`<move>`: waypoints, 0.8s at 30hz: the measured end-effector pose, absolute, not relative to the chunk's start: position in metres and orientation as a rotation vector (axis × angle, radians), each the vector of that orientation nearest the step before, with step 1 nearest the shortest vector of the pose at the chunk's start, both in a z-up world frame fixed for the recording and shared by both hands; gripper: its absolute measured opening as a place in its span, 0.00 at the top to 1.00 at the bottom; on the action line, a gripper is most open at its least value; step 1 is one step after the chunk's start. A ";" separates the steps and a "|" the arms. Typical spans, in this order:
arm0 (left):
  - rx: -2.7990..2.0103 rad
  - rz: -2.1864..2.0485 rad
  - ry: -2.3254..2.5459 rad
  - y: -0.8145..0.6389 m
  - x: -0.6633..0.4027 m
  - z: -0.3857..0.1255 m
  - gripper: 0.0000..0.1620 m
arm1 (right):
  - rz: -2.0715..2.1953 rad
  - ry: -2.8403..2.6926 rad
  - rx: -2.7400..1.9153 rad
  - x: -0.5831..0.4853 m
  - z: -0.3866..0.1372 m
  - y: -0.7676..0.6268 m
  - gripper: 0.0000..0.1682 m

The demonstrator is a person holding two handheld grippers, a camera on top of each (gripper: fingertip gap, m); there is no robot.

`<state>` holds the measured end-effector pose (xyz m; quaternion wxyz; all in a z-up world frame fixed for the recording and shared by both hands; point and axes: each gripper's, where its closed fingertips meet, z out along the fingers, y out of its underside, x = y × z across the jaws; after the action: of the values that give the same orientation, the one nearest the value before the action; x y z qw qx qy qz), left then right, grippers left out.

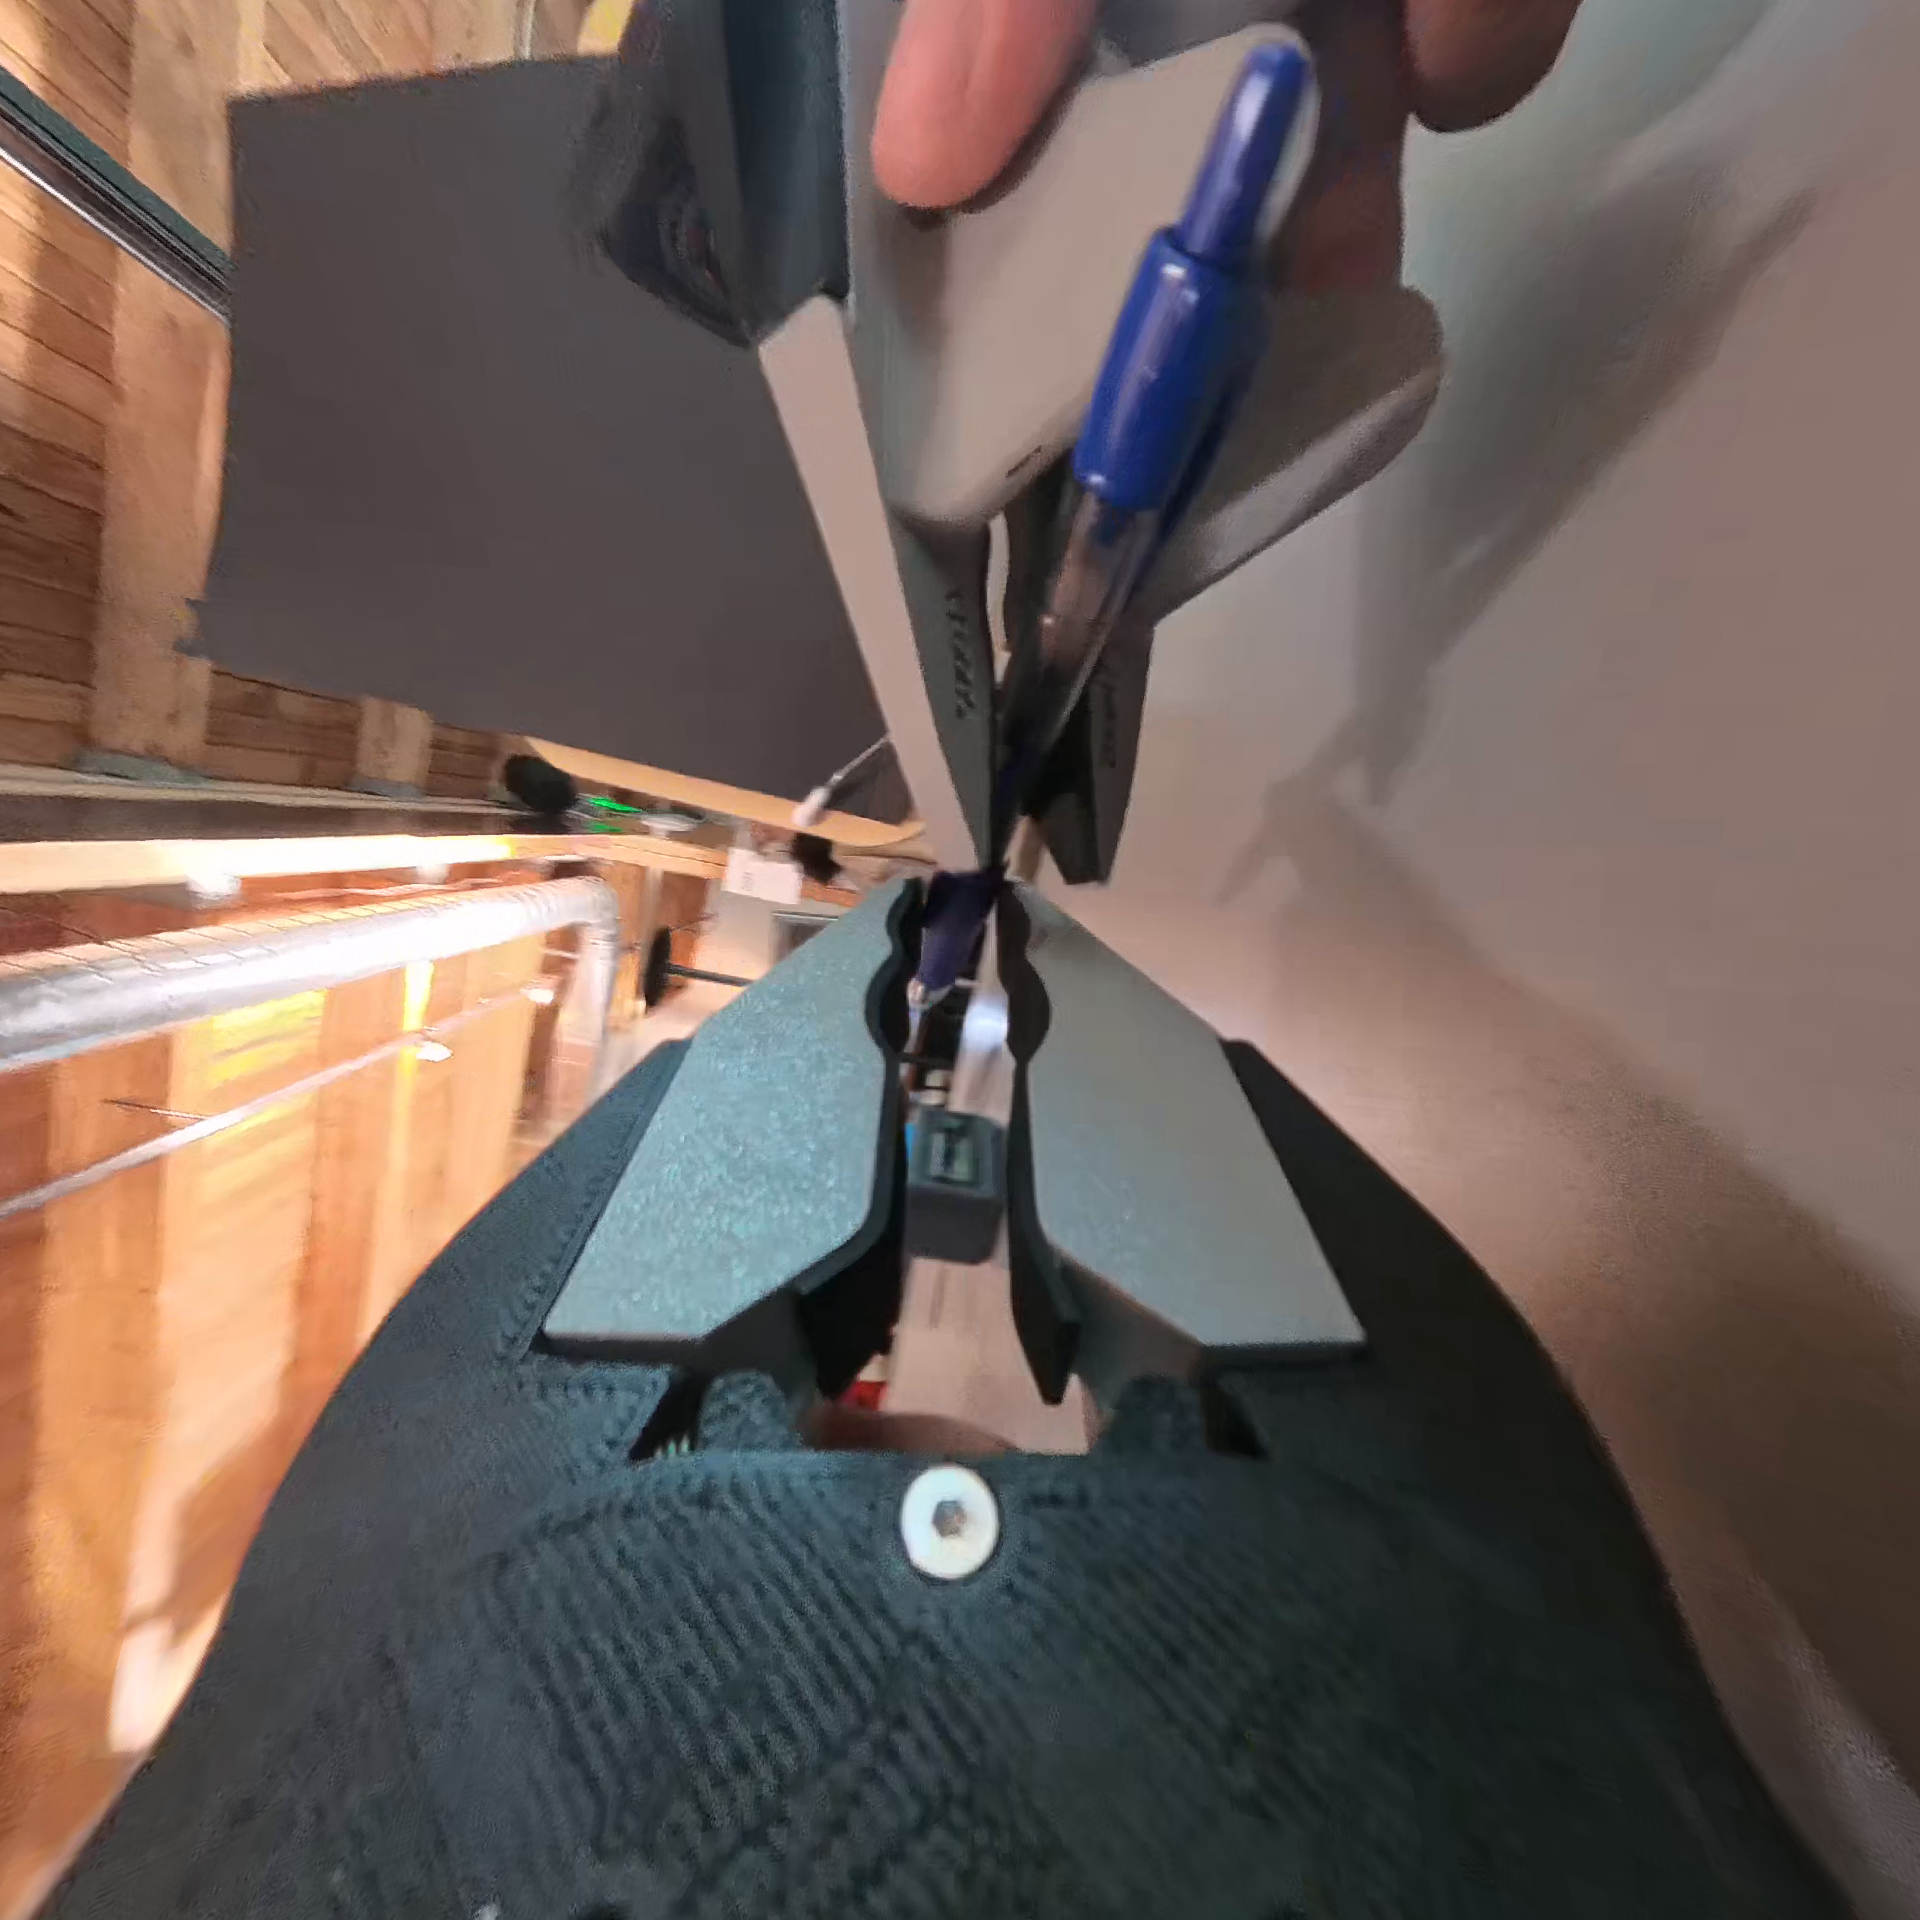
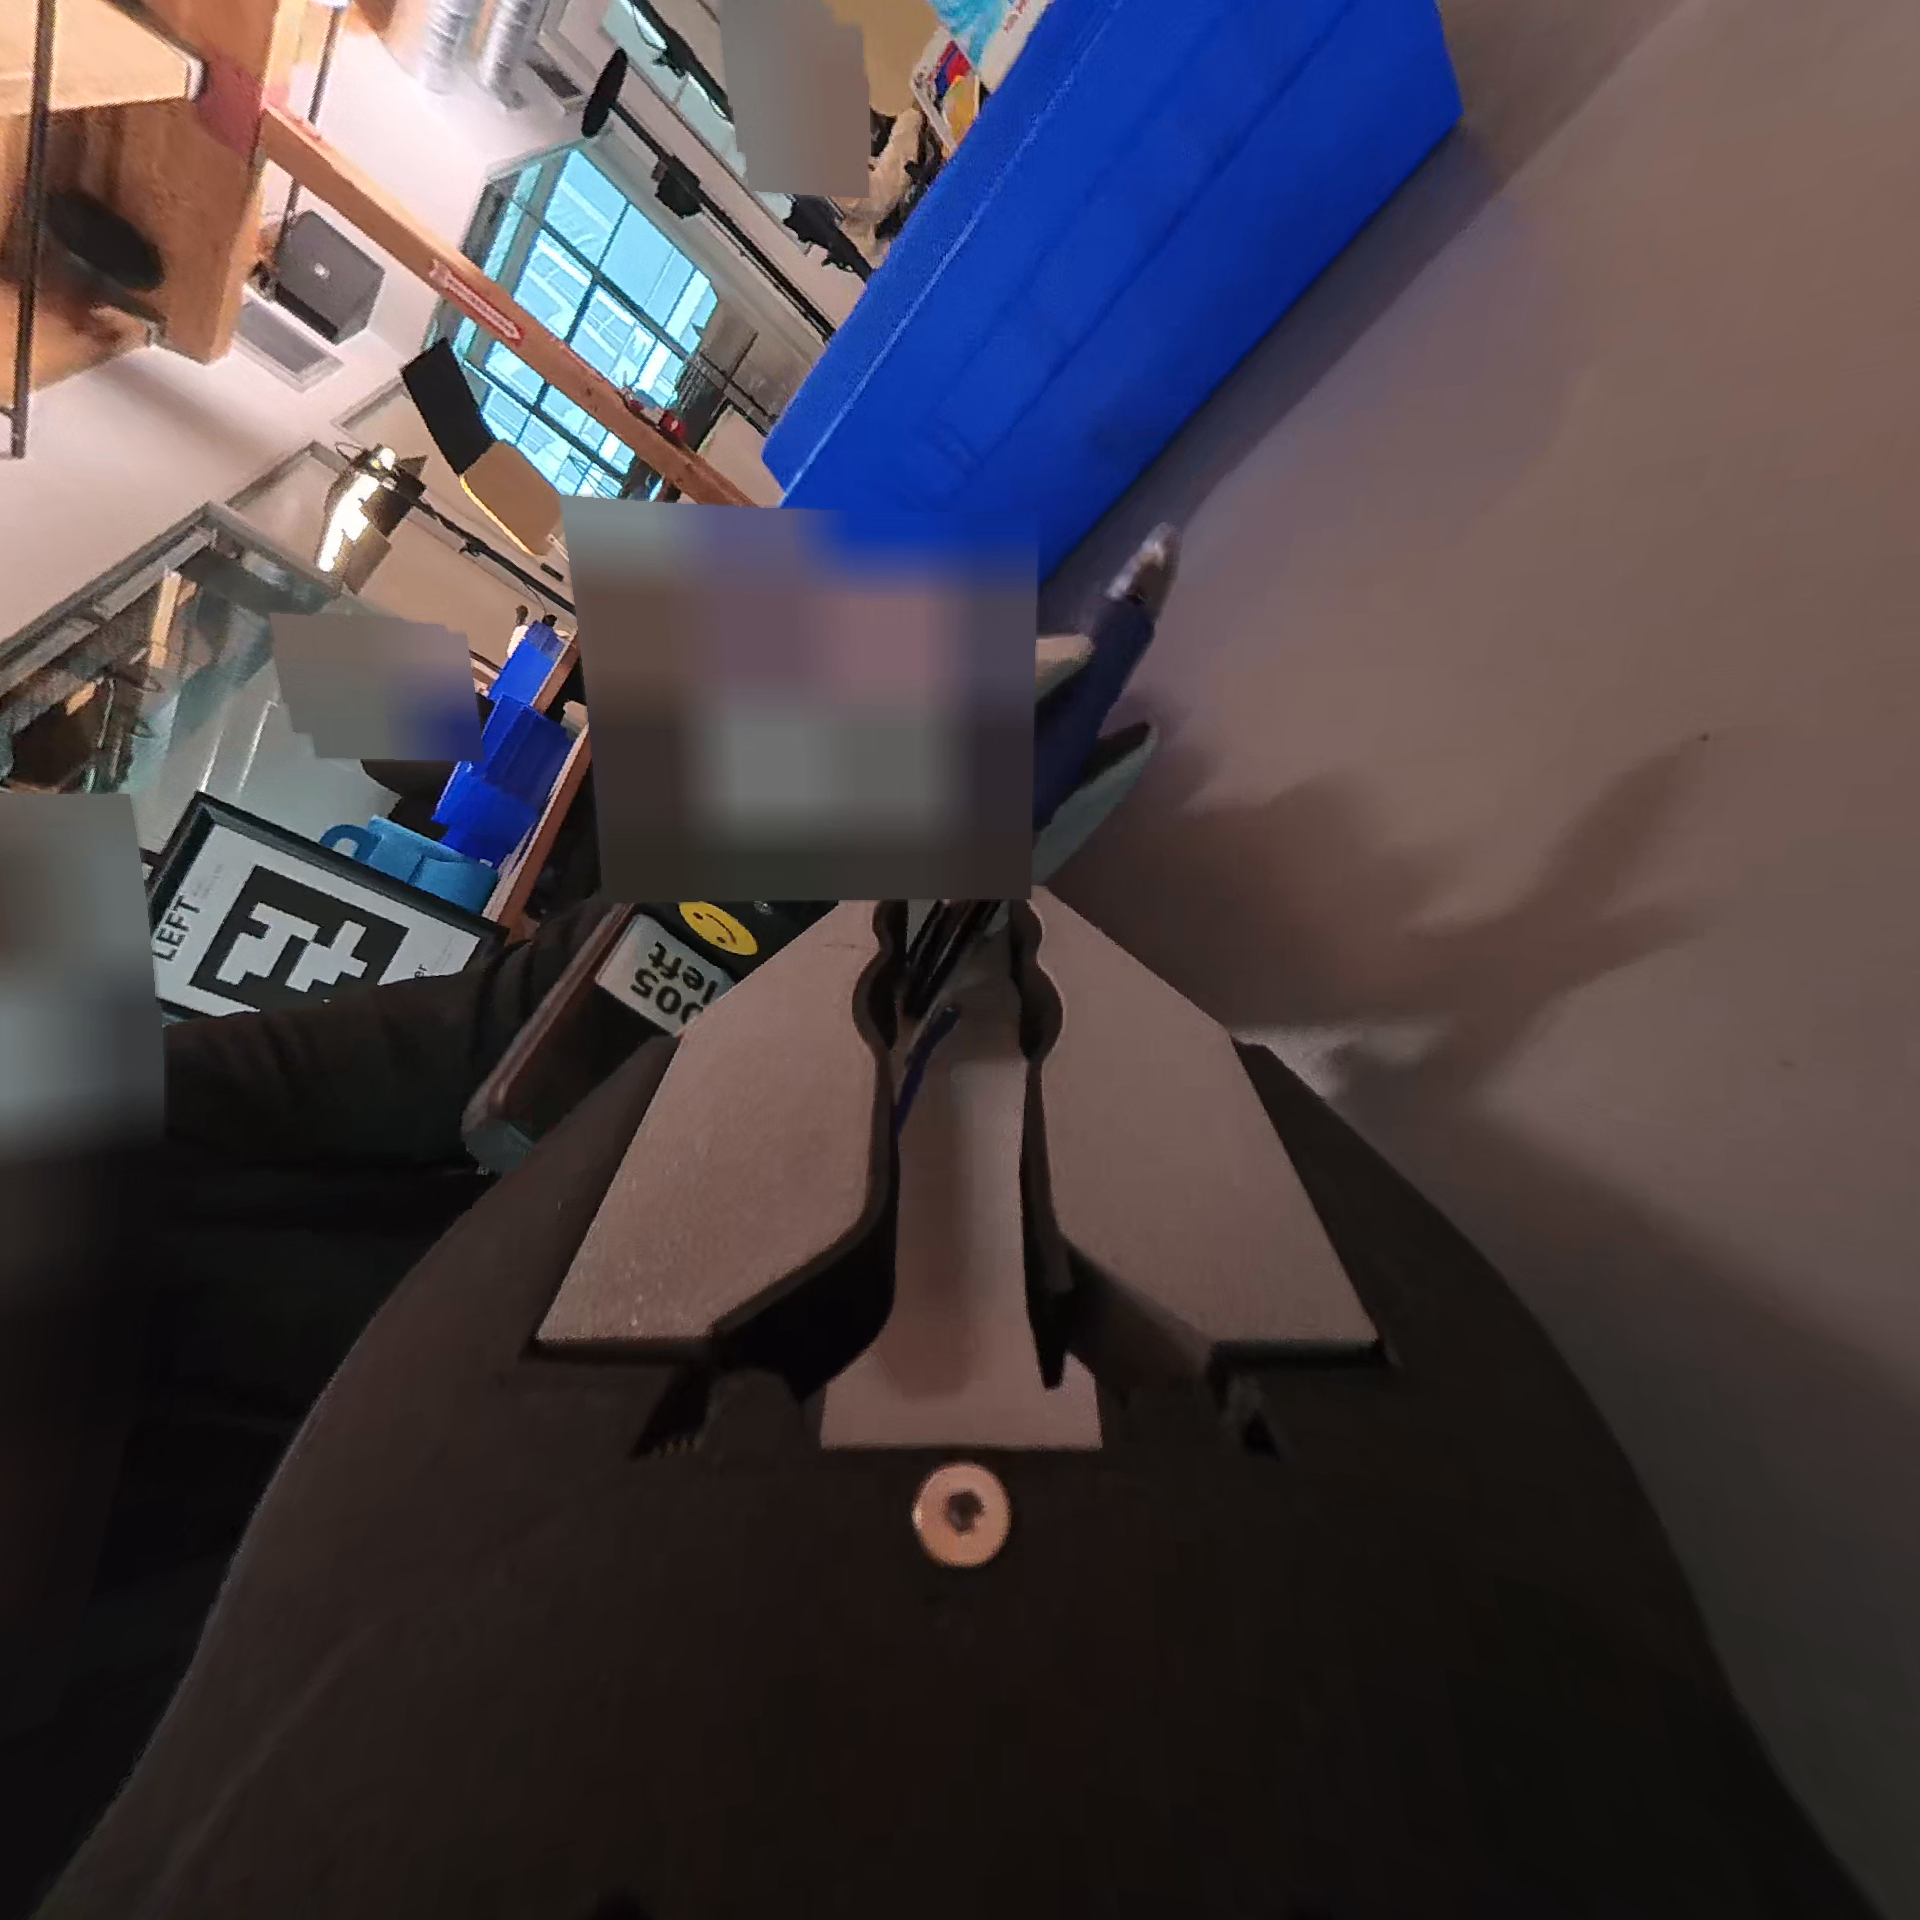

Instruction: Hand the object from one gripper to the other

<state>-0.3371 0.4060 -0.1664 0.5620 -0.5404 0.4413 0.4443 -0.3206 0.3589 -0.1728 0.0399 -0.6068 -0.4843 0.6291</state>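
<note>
A blue pen (image 1: 1174, 343) with a blue cap and a clear barrel is held up in the air between both grippers. My left gripper (image 1: 958, 914) is closed on its lower end, with the tip lying between the fingers. My right gripper (image 1: 1013, 821) comes in from above, nose to nose with the left, its fingers pinched on the barrel. In the right wrist view my right gripper (image 2: 956, 935) stands narrow with the thin barrel between its fingers. Beyond it the pen (image 2: 1107, 665) pokes out through the left gripper (image 2: 1096, 717).
A person's hand (image 1: 956, 104) holds the right gripper's body. A dark grey panel (image 1: 499, 416) stands at the left, a large blue box (image 2: 1122, 260) at the back. The pale table top (image 2: 1558, 727) lies to the right. A framed marker board (image 2: 301, 935) is at the left. Across from one pair of fingers to the other is roughly 5 centimetres.
</note>
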 end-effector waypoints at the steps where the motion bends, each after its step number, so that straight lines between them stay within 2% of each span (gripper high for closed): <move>1: -1.316 0.977 1.024 0.405 -0.337 -0.169 0.93 | 1.938 -1.465 -1.839 -0.321 -0.169 0.361 0.90; 6: -1.469 0.689 0.853 0.403 -0.350 -0.166 0.94 | 1.964 -1.128 -1.698 -0.317 -0.132 0.406 0.81; 9: -1.522 0.465 0.735 0.401 -0.352 -0.159 0.94 | 1.981 -0.908 -1.607 -0.304 -0.112 0.437 0.85; 12: -1.582 0.187 0.634 0.396 -0.348 -0.155 0.95 | 1.868 -1.019 -1.539 -0.305 -0.108 0.429 0.86; 13: -1.581 0.122 0.606 0.395 -0.348 -0.152 0.95 | 1.786 -1.098 -1.527 -0.310 -0.111 0.421 0.82; 15: -1.583 0.041 0.540 0.393 -0.352 -0.146 0.95 | 1.605 -1.250 -1.504 -0.320 -0.121 0.406 0.67; 16: -1.587 0.013 0.520 0.393 -0.354 -0.145 0.95 | 1.535 -1.319 -1.469 -0.324 -0.124 0.398 0.65; 24: -1.636 -0.111 0.554 0.388 -0.339 -0.151 0.95 | 1.364 -1.413 -1.265 -0.333 -0.116 0.371 0.65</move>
<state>-0.3395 0.3881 -0.1512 0.6484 -0.7197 0.2435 -0.0489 -0.3332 0.3711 -0.1162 0.3920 -0.4983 -0.5563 0.5372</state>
